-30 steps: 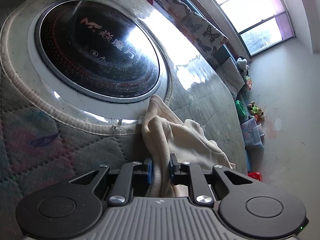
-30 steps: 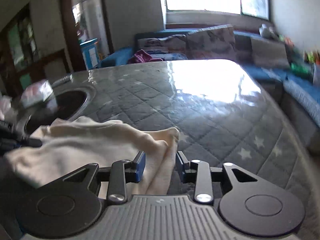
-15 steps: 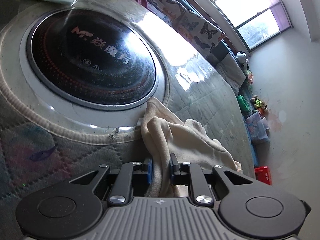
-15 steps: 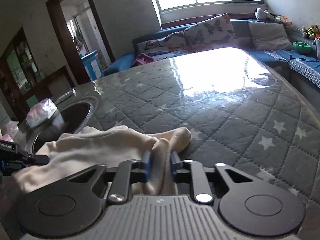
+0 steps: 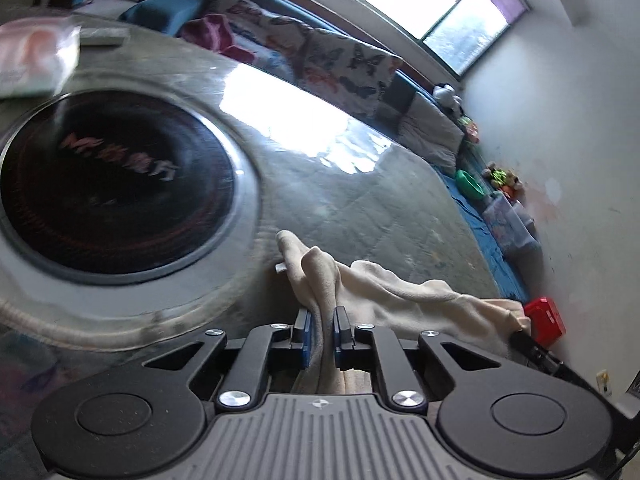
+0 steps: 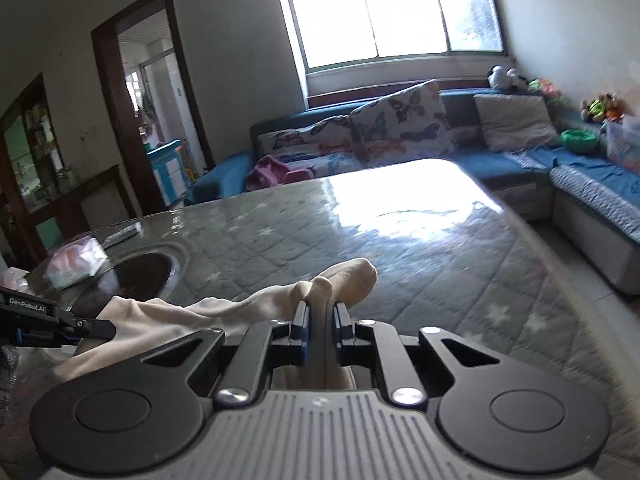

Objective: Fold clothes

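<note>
A cream garment (image 5: 384,292) hangs stretched between my two grippers above the quilted grey table (image 5: 360,208). My left gripper (image 5: 321,330) is shut on one edge of it, beside the round black cooktop (image 5: 108,196). My right gripper (image 6: 321,330) is shut on the other bunched edge of the garment (image 6: 224,312). The left gripper also shows at the left edge of the right wrist view (image 6: 60,326), with the cloth running from it. The lower part of the garment is hidden behind the gripper bodies.
A tissue pack (image 5: 34,58) and a flat grey object (image 5: 104,36) lie beyond the cooktop. A blue sofa with butterfly cushions (image 6: 396,128) runs behind and to the right of the table (image 6: 420,240). A doorway (image 6: 148,120) is at the left.
My right gripper has closed on the garment's edge. Both grippers have lifted, raising the cloth off the table and pulling it taut between them.
</note>
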A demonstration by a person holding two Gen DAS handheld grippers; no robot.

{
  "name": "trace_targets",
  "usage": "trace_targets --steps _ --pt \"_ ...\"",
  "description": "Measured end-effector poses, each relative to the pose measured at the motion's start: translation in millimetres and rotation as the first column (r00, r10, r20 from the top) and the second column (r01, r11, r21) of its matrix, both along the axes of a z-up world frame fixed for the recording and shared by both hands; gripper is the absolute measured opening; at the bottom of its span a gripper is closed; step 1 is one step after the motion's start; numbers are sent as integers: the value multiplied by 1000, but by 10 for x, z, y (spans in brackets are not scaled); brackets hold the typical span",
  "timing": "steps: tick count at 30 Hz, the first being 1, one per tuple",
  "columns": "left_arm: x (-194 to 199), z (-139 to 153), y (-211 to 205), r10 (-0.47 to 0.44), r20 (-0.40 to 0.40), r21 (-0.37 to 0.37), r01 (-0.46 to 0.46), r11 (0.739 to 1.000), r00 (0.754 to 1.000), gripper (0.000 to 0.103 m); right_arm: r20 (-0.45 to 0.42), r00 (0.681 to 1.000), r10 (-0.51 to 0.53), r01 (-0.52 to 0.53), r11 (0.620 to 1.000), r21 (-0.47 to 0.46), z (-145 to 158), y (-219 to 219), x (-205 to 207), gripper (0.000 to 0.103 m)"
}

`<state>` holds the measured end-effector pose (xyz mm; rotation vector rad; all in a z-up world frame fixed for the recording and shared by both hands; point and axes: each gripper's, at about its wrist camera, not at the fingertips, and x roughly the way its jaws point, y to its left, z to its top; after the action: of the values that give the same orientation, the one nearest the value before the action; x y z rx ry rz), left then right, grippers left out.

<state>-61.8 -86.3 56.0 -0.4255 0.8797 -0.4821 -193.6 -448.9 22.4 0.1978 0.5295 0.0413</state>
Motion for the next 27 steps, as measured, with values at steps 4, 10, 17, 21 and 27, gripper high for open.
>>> trace_targets --steps 4,10,17,21,27 --pt "3 16 -218 -47 32 7 47 999 998 11 14 999 -31 31 999 -29 88 -88 -38 10" --pt "53 83 -550 -100 62 19 99 995 993 10 37 996 -79 82 994 -72 225 -254 -63 10" --pt "126 173 -943 -159 96 36 156 987 983 10 50 989 -141 146 983 -109 314 -530 -31 10" --pt "153 218 -1153 -189 117 47 185 982 975 10 57 984 -170 175 977 -118 354 -662 -6 10" --pt "194 260 -1385 -210 130 69 202 977 969 10 54 978 -201 206 970 -129 354 -827 32 10"
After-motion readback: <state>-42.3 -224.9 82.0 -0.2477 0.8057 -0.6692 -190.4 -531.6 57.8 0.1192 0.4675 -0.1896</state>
